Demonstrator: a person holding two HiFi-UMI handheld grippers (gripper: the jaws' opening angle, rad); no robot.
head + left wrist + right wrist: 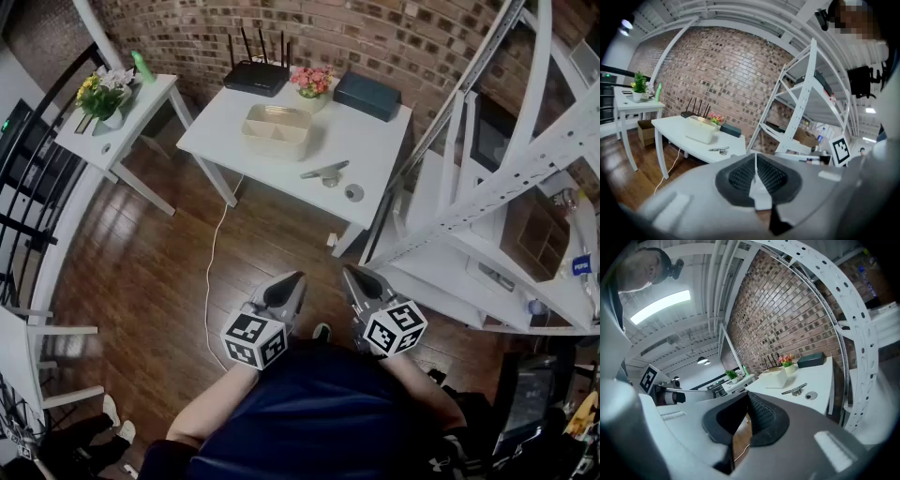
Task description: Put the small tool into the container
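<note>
Head view: a small grey metal tool (325,171) lies near the front edge of the white rectangular table (375,141), outside the beige plastic divided container (277,131). Left gripper view: the left gripper (755,176), well short of the table, has its jaws pressed together, empty. Right gripper view: the right gripper (747,404) is likewise closed, empty.

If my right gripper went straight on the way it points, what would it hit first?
Probably the near edge of the white table, close to the small tool; nothing stands between, though depth is hard to judge.

Office with router (256,77), desks (375,155), shelving (487,202)
</note>
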